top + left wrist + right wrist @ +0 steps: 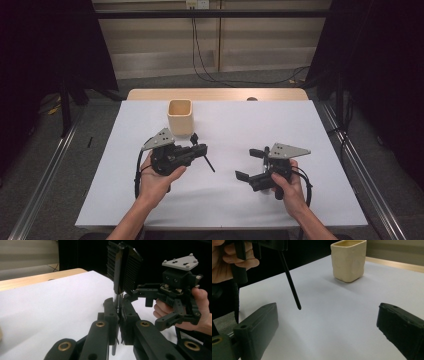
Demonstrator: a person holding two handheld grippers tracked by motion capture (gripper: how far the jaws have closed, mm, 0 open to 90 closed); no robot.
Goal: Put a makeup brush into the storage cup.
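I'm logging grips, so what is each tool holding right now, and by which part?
The left tool is shut on a thin black pen near its upper end, tip hanging free above the table. The right tool stands open, holding nothing.

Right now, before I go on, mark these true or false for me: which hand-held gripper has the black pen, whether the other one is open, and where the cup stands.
1. The left hand-held gripper is shut on the black pen. True.
2. The pen's tip rests inside the cream cup. False: the tip hangs outside the cup, above the white table.
3. The right hand-held gripper has its jaws open with nothing between them. True.
4. The cup lies on its side. False: it stands upright, mouth up.
5. The cup stands nearer the right hand-held gripper. False: it stands just beyond the left one.
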